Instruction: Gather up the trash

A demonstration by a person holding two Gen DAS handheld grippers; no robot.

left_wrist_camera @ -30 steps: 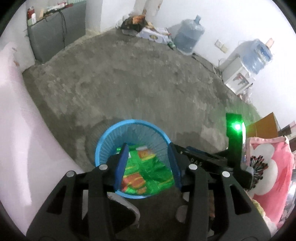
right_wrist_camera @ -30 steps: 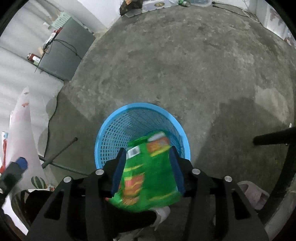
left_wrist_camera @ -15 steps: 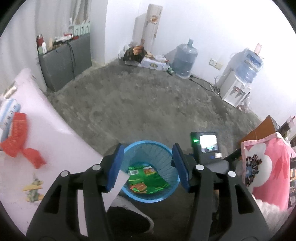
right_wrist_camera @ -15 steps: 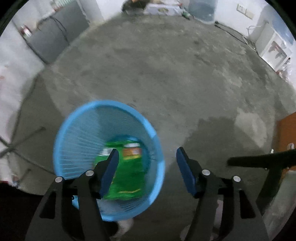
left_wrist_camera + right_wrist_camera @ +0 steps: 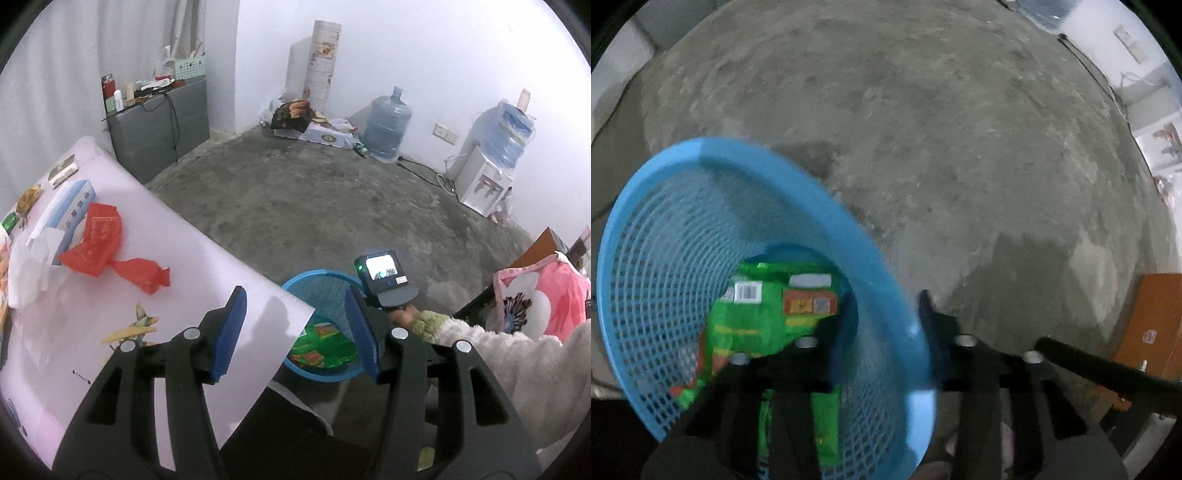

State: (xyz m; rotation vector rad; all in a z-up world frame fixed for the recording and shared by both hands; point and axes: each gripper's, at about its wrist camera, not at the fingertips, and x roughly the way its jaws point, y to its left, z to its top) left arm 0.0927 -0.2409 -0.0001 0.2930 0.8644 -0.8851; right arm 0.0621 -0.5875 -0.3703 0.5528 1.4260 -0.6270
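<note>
A blue mesh basket [image 5: 325, 282] stands on the concrete floor beside the pink table, with a green snack bag [image 5: 325, 345] lying inside. My left gripper [image 5: 295, 332] is open and empty, raised over the table corner and the basket. In the right wrist view the basket [image 5: 665, 258] fills the lower left, with the green bag [image 5: 768, 314] at its bottom. My right gripper [image 5: 882, 332] is open and straddles the basket's near rim, blurred by motion. A red wrapper [image 5: 107, 247] and crumpled white tissue [image 5: 26, 269] lie on the pink table [image 5: 184, 266].
A blue-white box [image 5: 66, 214] and small items sit at the table's far left. A grey cabinet [image 5: 159, 129], water jugs [image 5: 386, 129], a dispenser [image 5: 487, 181] and floor clutter [image 5: 314, 125] line the walls. A pink flowered cloth [image 5: 543, 299] and brown box [image 5: 1148, 321] stand at right.
The green bag left my right gripper and dropped into the basket; the right gripper opened and sank to the rim. My left gripper rose and tilted up, bringing the table into view.
</note>
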